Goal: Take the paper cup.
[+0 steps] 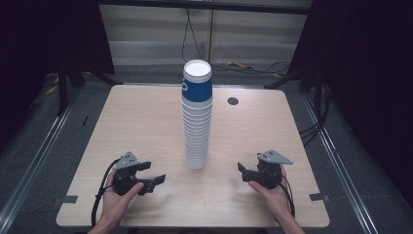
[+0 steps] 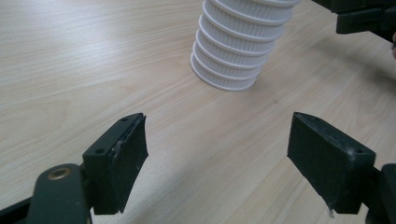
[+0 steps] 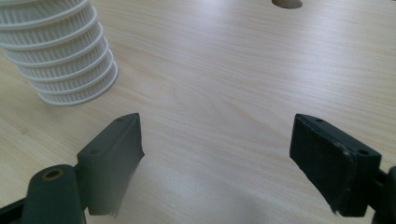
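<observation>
One tall stack of cups (image 1: 197,114) is set at the table's (image 1: 146,122) middle. Two grippers are held near the front edge, left gripper (image 1: 155,174) and right gripper (image 1: 242,171), jaws apart, nothing gripped.

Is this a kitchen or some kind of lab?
Probably a lab or recording studio, not a kitchen. Dark curtains hang around a bare wooden table, cables run along the floor, and a tall cup stack stands alone.
</observation>
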The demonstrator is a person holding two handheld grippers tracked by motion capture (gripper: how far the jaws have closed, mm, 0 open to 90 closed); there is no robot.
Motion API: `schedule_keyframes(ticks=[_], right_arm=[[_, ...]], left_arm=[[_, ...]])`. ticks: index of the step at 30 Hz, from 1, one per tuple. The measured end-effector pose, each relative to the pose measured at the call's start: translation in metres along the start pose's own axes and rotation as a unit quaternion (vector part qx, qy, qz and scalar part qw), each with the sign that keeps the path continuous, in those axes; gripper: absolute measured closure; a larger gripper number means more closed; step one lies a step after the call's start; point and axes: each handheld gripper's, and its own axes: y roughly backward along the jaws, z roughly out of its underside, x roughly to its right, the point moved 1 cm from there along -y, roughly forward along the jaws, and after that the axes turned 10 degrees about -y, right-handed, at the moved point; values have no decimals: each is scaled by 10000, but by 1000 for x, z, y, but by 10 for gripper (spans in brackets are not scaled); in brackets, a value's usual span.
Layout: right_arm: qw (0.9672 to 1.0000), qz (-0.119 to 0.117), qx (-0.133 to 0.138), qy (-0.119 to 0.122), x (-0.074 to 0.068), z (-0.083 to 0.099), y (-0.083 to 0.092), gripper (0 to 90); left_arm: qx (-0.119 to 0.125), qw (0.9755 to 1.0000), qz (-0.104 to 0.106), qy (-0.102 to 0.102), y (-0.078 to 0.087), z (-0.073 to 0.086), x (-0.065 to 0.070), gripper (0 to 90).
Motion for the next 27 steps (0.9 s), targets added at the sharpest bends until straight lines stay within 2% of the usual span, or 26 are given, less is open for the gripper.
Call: schedule_keyframes(ticks=[2,3,4,5,8,11,14,18,19,21,24,25,26,27], right_arm=[[10000,-14,-51,41,0,1,-1,170],[9997,23,-121,192,-3,2,-2,159],[9997,23,-121,192,-3,2,-2,159],[9996,8,-131,264,-5,2,-3,159],[9997,-101,-103,217,-6,1,-3,159],[9997,-221,-69,125,-6,-2,-1,159],[9989,-453,-129,-37,-6,-2,3,160],[9982,-587,-65,-84,-7,-3,5,160],[9976,-687,-49,-61,-9,-5,5,164],[9972,-746,-40,-43,-12,-7,6,174],[9961,-883,-51,-58,-14,-9,7,189],[9957,-931,-25,-33,-16,-10,9,223],[9944,-1052,50,-13,-18,-13,12,232],[9941,-1078,77,20,-19,-14,14,229]], left_arm=[[-46,10000,-42,-46,0,0,0,198],[-88,9999,-95,-79,0,0,0,198],[-142,9997,-178,-115,0,0,1,198],[-161,9997,-134,-125,0,1,0,198],[-178,9996,-153,-145,0,1,0,198],[-186,9997,-88,-156,-1,0,0,198],[-158,9998,-49,-88,-2,-1,-1,198],[-152,9999,-40,-68,-4,-2,-2,198],[-178,9998,-29,-84,-7,-2,-2,198],[-222,9997,-9,-85,-8,-2,-2,198],[-184,9998,41,-80,-7,-2,0,199],[-163,9998,47,-104,-7,-2,1,201],[-151,9998,39,-107,-6,-2,1,203],[-132,9998,35,-129,-5,-3,2,203]])
